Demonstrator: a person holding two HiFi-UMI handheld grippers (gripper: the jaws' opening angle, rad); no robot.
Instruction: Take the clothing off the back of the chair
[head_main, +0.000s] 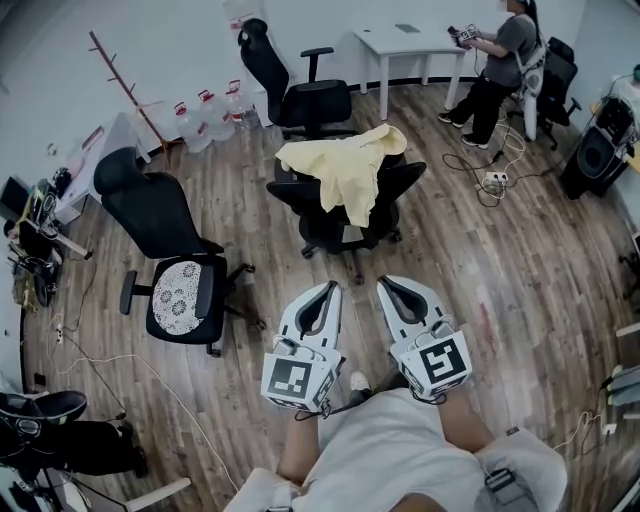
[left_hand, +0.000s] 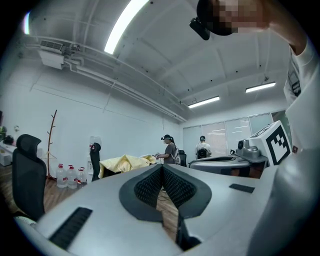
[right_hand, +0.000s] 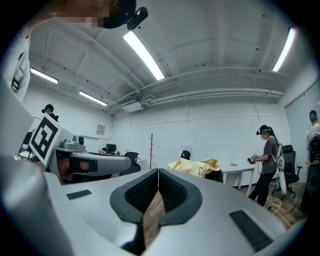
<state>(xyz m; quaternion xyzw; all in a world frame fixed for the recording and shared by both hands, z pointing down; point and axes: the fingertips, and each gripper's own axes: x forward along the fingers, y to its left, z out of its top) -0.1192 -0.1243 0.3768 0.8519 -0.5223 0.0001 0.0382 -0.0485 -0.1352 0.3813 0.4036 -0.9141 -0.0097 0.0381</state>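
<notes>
Fingers (left_hand: 147, 186) on both grippers are pressing shut, with nothing between them. The left gripper (head_main: 328, 289) and the right gripper (head_main: 388, 285) are sitting side by side, low in the head view. Both are pointing out flat toward a black chair (head_main: 325, 230) in the middle of the room. They are well apart from it and are touching nothing.

The yellow clothing (head_main: 345, 165) is lying over the back of that chair. It is covering the top of the back and hanging down on the side facing the grippers. Both gripper views are showing it far off, just above the closed fingertips.

A second black chair (head_main: 150, 215) is standing to the left on the wooden floor (head_main: 500, 290), with a white lace cushion (head_main: 180, 290) lying on its seat. A third black chair (head_main: 300, 95) is standing behind the one with the clothing, near the wall. Clear water bottles (head_main: 210, 105) are standing in a row by the wall, next to a thin coat stand (head_main: 120, 80). A person (head_main: 495, 70) is standing at the back right beside a white tabletop (head_main: 405, 42), holding something small. A white power strip (head_main: 495, 181) is lying on the floor near that person's feet.
</notes>
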